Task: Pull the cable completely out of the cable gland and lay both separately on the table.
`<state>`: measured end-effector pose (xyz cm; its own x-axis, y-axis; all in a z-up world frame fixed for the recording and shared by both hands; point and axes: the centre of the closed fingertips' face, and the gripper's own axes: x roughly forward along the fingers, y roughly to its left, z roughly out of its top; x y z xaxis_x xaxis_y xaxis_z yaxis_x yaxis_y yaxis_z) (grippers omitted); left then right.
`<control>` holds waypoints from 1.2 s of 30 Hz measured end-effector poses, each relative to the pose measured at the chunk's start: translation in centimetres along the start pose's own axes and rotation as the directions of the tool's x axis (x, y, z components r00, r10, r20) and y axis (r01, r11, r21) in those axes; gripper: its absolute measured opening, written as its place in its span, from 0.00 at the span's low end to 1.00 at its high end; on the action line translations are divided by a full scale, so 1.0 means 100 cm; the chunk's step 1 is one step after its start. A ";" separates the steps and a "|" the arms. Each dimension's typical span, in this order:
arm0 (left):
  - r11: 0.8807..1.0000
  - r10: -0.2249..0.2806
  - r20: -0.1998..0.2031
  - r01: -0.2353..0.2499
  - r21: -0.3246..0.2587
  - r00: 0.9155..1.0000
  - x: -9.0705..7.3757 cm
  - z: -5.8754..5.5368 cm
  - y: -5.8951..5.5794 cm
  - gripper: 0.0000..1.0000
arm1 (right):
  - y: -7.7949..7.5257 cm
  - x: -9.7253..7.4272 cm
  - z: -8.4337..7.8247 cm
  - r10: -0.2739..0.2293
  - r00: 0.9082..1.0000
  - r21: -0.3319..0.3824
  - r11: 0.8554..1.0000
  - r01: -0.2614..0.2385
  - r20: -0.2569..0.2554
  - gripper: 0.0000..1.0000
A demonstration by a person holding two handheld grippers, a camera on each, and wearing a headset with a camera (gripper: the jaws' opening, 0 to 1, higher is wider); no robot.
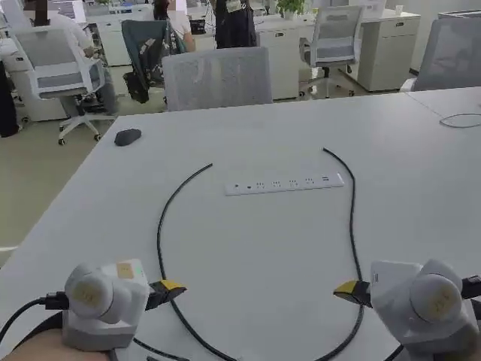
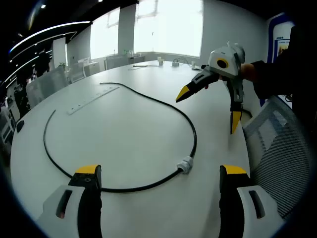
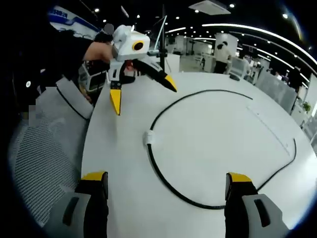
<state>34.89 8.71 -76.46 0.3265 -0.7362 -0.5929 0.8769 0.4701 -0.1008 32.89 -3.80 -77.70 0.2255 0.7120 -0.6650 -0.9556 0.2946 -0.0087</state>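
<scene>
Cable (image 1: 159,248) w/ gland (image 2: 185,165) on table (image 1: 263,248) | L claw (image 2: 161,171) wide | R claw (image 3: 167,177) wide

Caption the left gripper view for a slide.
Open yellow-tipped left tongs face a looped black cable carrying a white plastic cable gland.

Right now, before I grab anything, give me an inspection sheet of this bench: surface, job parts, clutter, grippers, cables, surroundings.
Surface: white table, flat, no spills seen.
Job's things: black cable lying in a U shape; white cable gland threaded on it near the bend.
Clutter: power strip inside the U; mouse at far left.
Grippers: left gripper and right gripper both open, holding nothing, above the table.
Cables: thin grey cable on the tabletop at far right.
Surroundings: office chairs, desks and people beyond the table.
</scene>
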 end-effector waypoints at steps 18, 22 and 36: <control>1.000 0.007 0.005 -0.007 0.013 1.000 -0.001 0.003 0.001 0.99 | -0.001 -0.001 -0.001 -0.005 1.000 0.011 1.000 0.005 0.004 1.00; 1.000 0.004 -0.003 -0.004 0.020 1.000 0.001 0.001 0.000 0.99 | 0.000 -0.001 -0.001 -0.002 1.000 0.012 1.000 0.002 0.005 1.00; 1.000 0.018 0.007 -0.018 0.026 1.000 -0.003 0.001 -0.006 0.99 | 0.010 0.000 0.000 -0.004 1.000 0.021 1.000 0.004 0.013 1.00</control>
<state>34.33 8.56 -76.14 0.3447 -0.7311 -0.5888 0.8796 0.4707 -0.0695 31.93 -3.51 -77.74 0.2319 0.7189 -0.6553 -0.9505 0.3108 0.0046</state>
